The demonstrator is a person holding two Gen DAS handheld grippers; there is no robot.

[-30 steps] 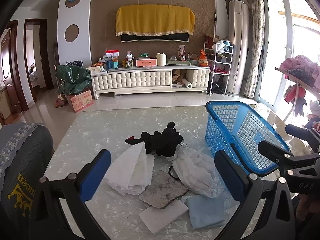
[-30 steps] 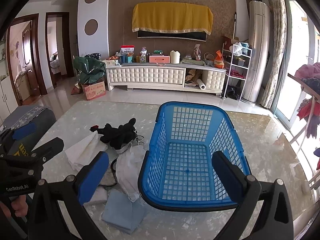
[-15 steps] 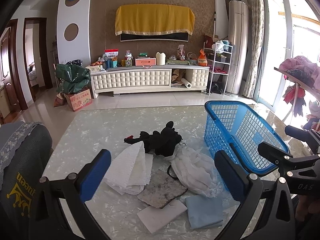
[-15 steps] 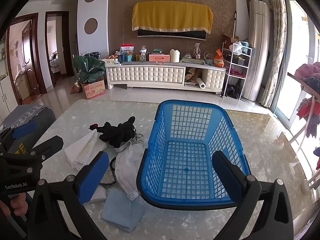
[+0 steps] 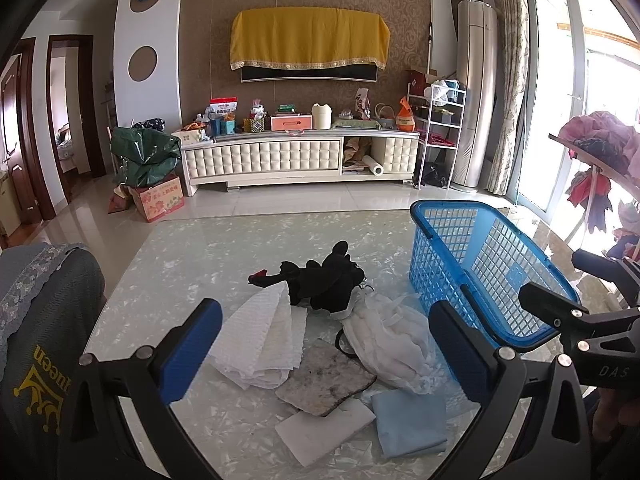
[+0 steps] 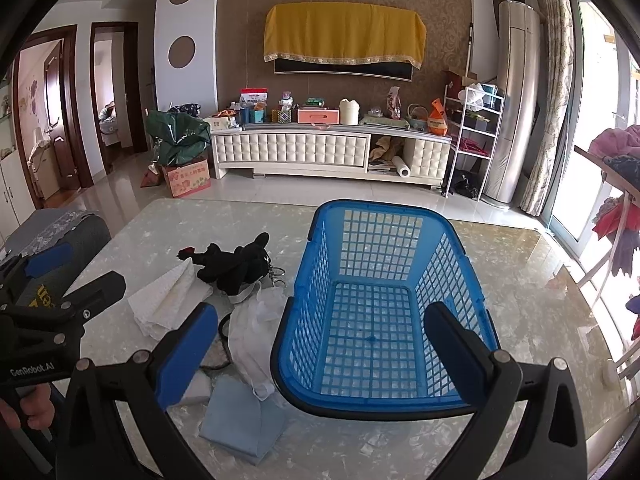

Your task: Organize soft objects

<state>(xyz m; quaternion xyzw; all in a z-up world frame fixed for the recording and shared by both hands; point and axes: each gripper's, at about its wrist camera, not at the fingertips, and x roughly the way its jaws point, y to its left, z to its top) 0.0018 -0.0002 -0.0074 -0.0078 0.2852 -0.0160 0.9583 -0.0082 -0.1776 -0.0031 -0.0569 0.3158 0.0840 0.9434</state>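
A pile of soft things lies on the marble table (image 5: 180, 280): a black plush toy (image 5: 324, 280), a white waffle cloth (image 5: 264, 336), a white gauzy cloth (image 5: 392, 340), a grey mottled pad (image 5: 326, 382), a white sponge (image 5: 324, 428) and a light blue cloth (image 5: 412, 420). An empty blue basket (image 6: 376, 308) stands to their right. My left gripper (image 5: 320, 356) is open and empty above the pile. My right gripper (image 6: 320, 352) is open and empty over the basket's near rim. The plush (image 6: 236, 262) and blue cloth (image 6: 240, 420) also show in the right wrist view.
A grey chair back (image 5: 36, 320) with a crown logo stands at the table's left edge. Beyond the table are a tiled floor, a white TV cabinet (image 5: 296, 156) and a clothes rack (image 5: 600, 152) at the right.
Both grippers have drawn back and up a little; the pile and basket sit slightly lower and farther in view. Nothing was picked up.
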